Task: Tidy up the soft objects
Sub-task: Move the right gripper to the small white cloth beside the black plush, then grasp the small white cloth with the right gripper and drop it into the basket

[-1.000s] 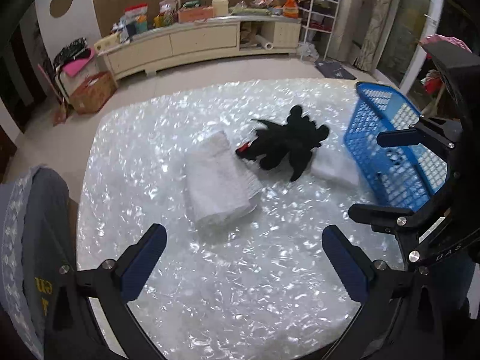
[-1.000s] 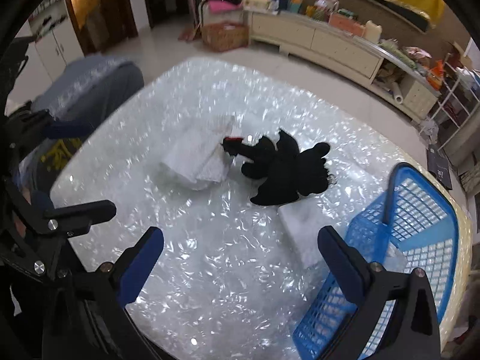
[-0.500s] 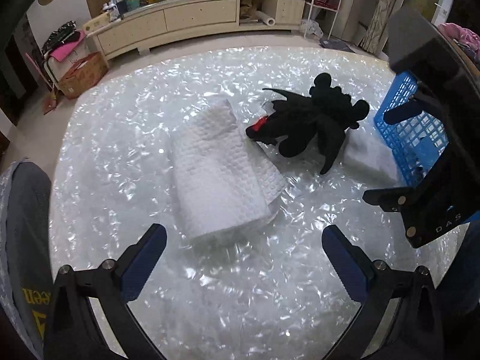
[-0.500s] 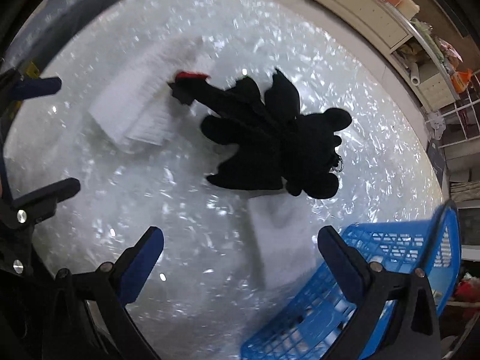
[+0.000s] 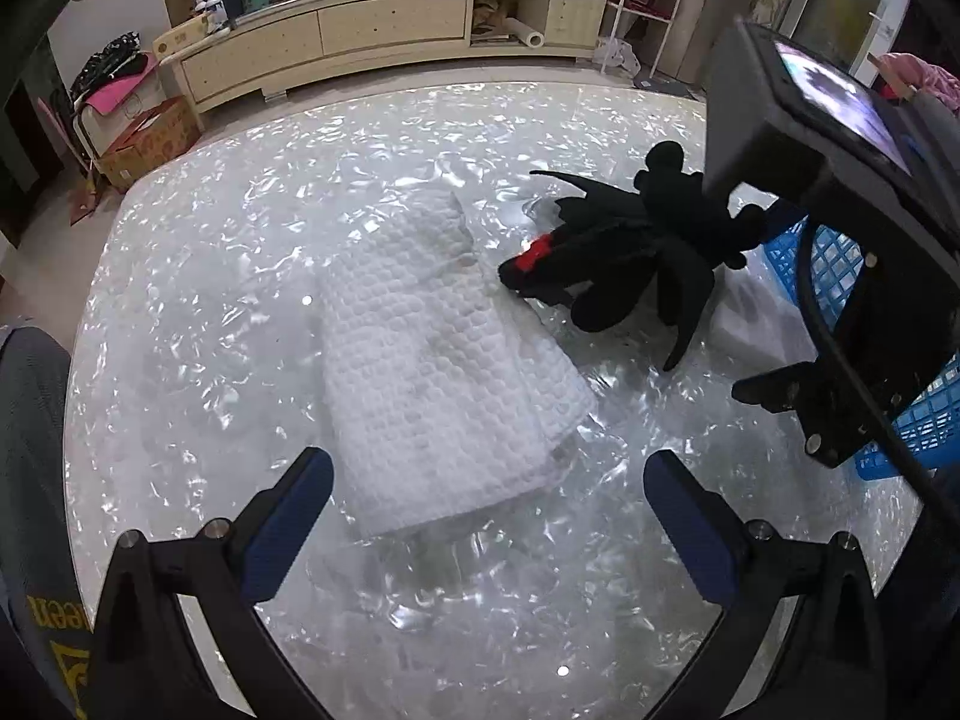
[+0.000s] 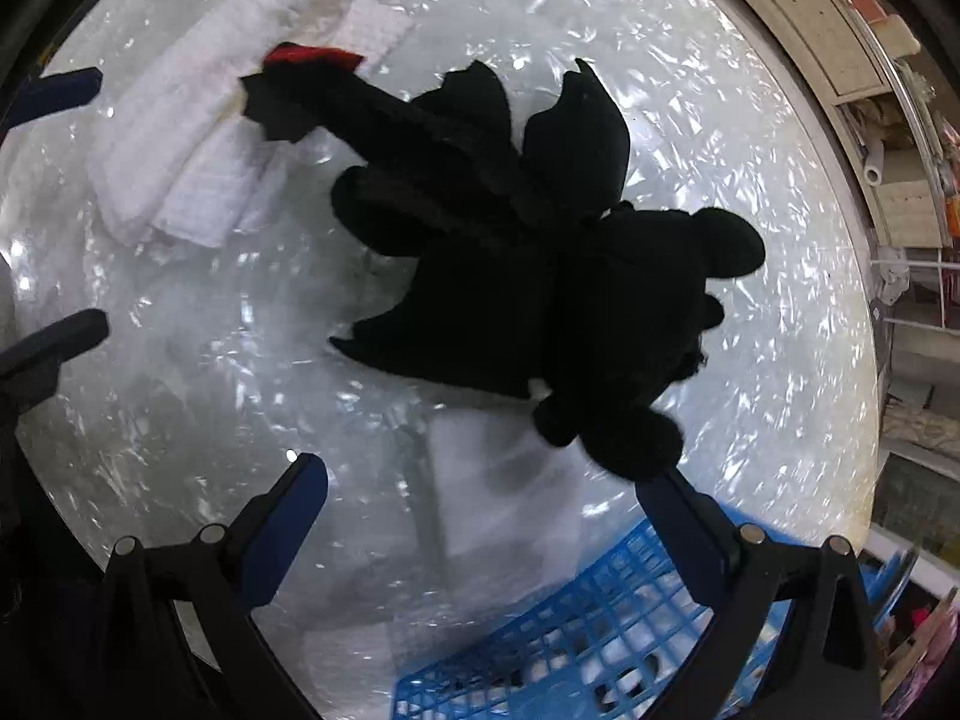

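My left gripper (image 5: 487, 516) hangs above the table's near edge with its jaws spread wide and nothing between them, the blue pads (image 5: 288, 525) tilted outward. My right gripper (image 6: 477, 531) is likewise spread and empty, angled steeply downward toward the table's right side. From the left wrist view, the body of my right gripper (image 5: 840, 276) shows at the right, raised off the surface.

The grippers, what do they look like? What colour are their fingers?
Both the left gripper and the right gripper have black frames with silver screws and two fingers faced with dark blue pads. The right gripper carries a black box with a small lit screen and a black cable.
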Demonstrator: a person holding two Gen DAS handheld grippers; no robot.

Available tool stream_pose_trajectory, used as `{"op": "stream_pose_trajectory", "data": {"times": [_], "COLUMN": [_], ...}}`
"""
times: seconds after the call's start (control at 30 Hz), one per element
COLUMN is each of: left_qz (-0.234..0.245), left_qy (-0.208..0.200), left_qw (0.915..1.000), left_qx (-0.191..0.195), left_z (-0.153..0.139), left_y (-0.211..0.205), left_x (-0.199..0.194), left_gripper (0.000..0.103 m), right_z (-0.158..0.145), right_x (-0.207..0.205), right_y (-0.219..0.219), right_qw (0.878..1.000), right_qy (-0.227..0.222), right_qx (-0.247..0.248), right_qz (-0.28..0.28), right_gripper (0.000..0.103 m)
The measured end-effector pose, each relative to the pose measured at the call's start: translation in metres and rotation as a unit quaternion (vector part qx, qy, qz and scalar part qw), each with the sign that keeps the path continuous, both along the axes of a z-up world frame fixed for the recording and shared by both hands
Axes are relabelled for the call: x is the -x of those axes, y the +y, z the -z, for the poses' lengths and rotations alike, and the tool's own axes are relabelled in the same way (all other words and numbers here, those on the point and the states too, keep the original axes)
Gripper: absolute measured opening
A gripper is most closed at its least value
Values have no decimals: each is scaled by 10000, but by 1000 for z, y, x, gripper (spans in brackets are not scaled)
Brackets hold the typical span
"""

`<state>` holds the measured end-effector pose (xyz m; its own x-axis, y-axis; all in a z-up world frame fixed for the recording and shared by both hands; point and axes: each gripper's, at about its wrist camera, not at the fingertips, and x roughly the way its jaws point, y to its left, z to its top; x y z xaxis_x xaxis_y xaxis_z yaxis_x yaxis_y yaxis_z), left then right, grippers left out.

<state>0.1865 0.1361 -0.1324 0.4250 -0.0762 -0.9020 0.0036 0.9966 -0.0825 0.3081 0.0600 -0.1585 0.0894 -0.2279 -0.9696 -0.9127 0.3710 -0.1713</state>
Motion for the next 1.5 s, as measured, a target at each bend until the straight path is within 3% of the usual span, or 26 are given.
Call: {"op": "stream_pose_trajectory", "data": {"times": [0.2, 0.3, 0.4, 0.47, 0.53, 0.63, 0.8, 1.0, 1.27, 1.5], "left_qz": [-42, -61, -88, -113, -133, -163, -60, 58, 46, 159], "left_qy": [41, 26, 13, 4, -16, -55, -129, -264, -360, -513], "left_qw": [9999, 9998, 9998, 9998, 9998, 9996, 9995, 9990, 9983, 9975], "left_qx": [134, 210, 179, 165, 175, 202, 296, 349, 456, 459], "left_z": [7, 7, 6, 5, 4, 0, -6, -12, -21, -35], "left_y": [5, 7, 10, 12, 15, 19, 20, 23, 29, 25], "left_x": [-4, -5, -3, -2, -1, 1, 6, 12, 22, 28], "left_gripper": [103, 103, 103, 103, 103, 103, 103, 103, 103, 103], "right_z": [16, 25, 30, 31, 30, 28, 25, 15, -22, -84], "right_x": [-11, -11, -12, -16, -19, -21, -13, 8, 38, 65], "right_y": [8, 11, 14, 13, 12, 10, 11, 10, 2, -7], "right_qw": [9986, 9973, 9973, 9974, 9967, 9949, 9966, 9990, 9978, 9940], "right_qy": [150, 303, 424, 537, 713, 988, 811, 411, 152, 10], "right_qx": [405, 555, 536, 454, 372, 179, 119, -24, -641, -1088], "right_qz": [-302, -376, -254, -156, -52, 55, -33, -174, -57, 97], "right_gripper": [101, 86, 85, 79, 59, 52, 45, 40, 40, 40]}}
